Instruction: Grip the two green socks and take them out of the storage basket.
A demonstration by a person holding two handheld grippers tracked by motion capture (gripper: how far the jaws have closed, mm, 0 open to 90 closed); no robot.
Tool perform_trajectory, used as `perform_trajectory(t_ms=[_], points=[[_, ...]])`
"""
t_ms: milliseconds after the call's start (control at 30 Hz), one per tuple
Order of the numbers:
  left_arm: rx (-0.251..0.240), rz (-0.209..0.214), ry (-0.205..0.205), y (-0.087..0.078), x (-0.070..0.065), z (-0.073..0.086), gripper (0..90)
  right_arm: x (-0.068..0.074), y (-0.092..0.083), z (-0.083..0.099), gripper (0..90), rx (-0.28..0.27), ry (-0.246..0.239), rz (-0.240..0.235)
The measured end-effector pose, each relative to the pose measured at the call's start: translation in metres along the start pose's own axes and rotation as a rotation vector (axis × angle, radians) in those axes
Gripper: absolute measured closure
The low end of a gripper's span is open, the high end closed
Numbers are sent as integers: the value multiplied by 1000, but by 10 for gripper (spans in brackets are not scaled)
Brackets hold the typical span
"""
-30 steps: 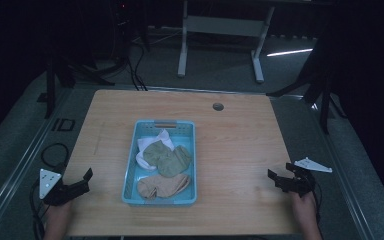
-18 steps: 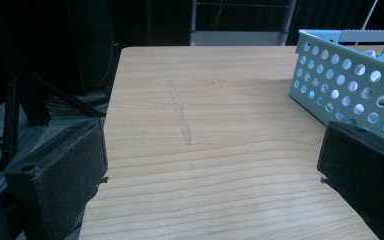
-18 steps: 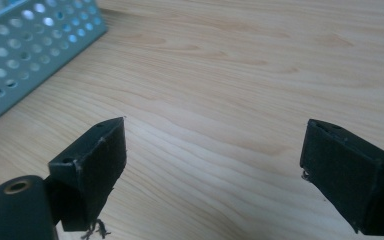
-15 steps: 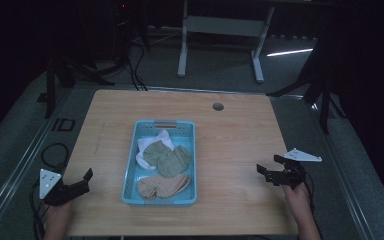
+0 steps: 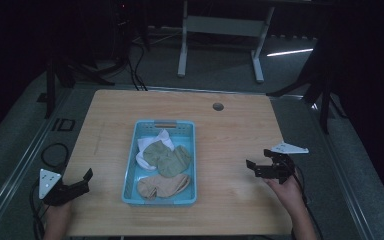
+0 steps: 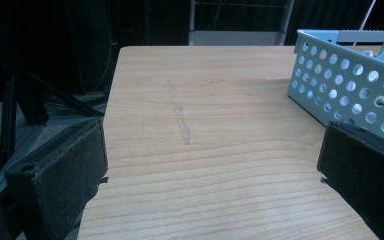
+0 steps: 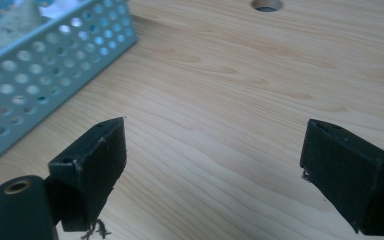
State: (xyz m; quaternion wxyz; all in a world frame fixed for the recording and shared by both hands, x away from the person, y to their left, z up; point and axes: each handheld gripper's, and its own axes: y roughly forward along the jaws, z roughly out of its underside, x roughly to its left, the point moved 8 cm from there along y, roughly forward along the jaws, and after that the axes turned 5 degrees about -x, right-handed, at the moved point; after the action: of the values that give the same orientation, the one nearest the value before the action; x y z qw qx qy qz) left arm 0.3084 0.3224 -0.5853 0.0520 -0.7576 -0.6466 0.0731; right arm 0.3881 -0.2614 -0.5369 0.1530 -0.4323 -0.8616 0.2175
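Note:
A light blue perforated basket [image 5: 187,150] sits mid-table and holds a white cloth [image 5: 150,145], a green sock [image 5: 167,157] and a tan sock [image 5: 162,186]. My left gripper [image 5: 86,181] rests at the table's front left edge, open with nothing between its jaws; its own view has the basket wall [image 6: 350,92] to the right. My right gripper [image 5: 260,162] hovers over the wood right of the basket, open and empty. The basket's wall [image 7: 45,85] stands at the upper left of the right gripper view.
The wooden table [image 5: 230,135] has a round cable hole [image 5: 218,106] near its far edge, which is also in the right gripper view [image 7: 266,5]. A desk frame [image 5: 220,30] and dark stands surround the table on the floor.
My right gripper has moved left from the table's right edge, inward over the wood toward the basket. The left gripper has stayed in place.

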Motion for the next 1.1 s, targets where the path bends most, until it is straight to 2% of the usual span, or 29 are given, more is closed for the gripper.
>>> perform_trajectory(t_ms=[100, 433, 1100], points=[[-2, 1, -1, 0, 0, 0, 0, 11, 8, -8, 111, 7, -25, -24], [0, 7, 0, 0, -1, 0, 0, 36, 23, -28, 111, -4, -34, -88], [-1, 16, -6, 0, -1, 0, 0, 92, 58, -64, 112, 16, -113, -200]])
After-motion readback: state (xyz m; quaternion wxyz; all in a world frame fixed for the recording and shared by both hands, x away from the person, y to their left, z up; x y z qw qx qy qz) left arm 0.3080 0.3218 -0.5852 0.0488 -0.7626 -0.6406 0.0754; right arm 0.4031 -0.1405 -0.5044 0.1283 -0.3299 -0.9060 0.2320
